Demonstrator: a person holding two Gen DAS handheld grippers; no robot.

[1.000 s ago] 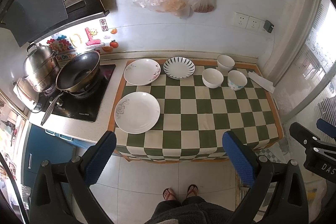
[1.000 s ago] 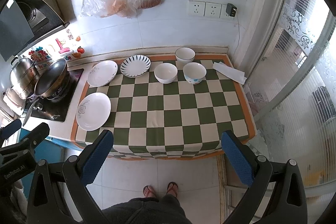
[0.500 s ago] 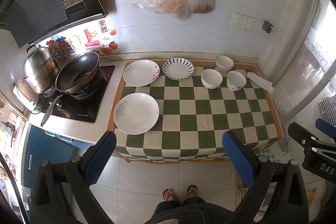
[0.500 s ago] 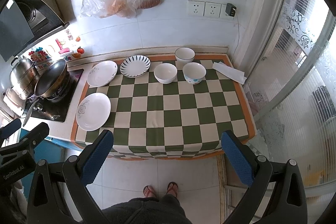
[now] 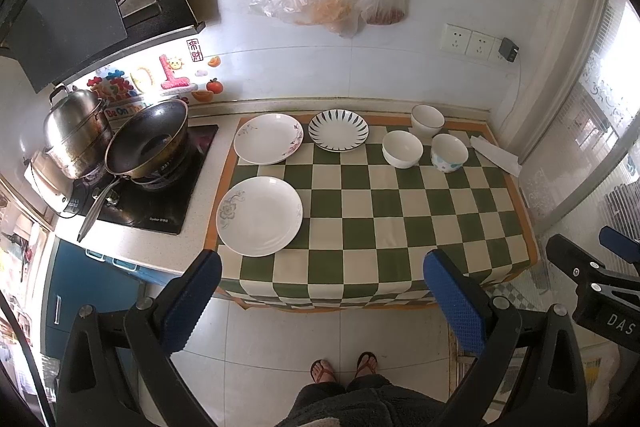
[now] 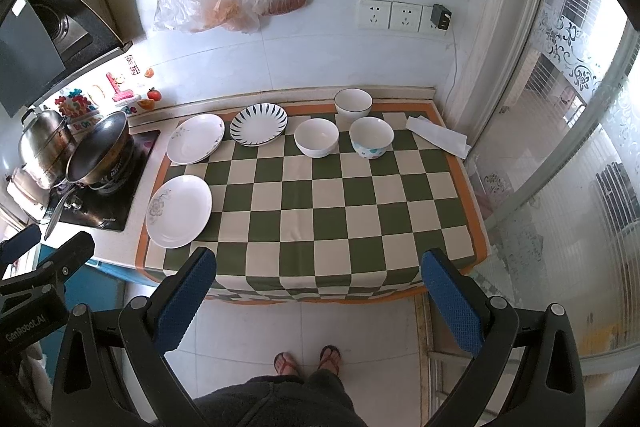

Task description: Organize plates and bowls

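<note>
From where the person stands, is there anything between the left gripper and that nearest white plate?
Nothing visible. The left gripper hangs open, out past the front edge of the checked cloth, and the nearest white plate lies near the front left corner with only bare cloth before it. The other plates and bowls sit farther back.

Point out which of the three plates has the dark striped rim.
The striped plate at the back, beside the bowls. The other two plates are white with small floral marks.

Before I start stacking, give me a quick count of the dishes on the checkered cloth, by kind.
Plates: 3 (grey-flower plate, pink-flower plate, striped plate)
Bowls: 3 (plain white bowl, dotted bowl, dark-rimmed bowl)
Total: 6, none stacked yet
</note>
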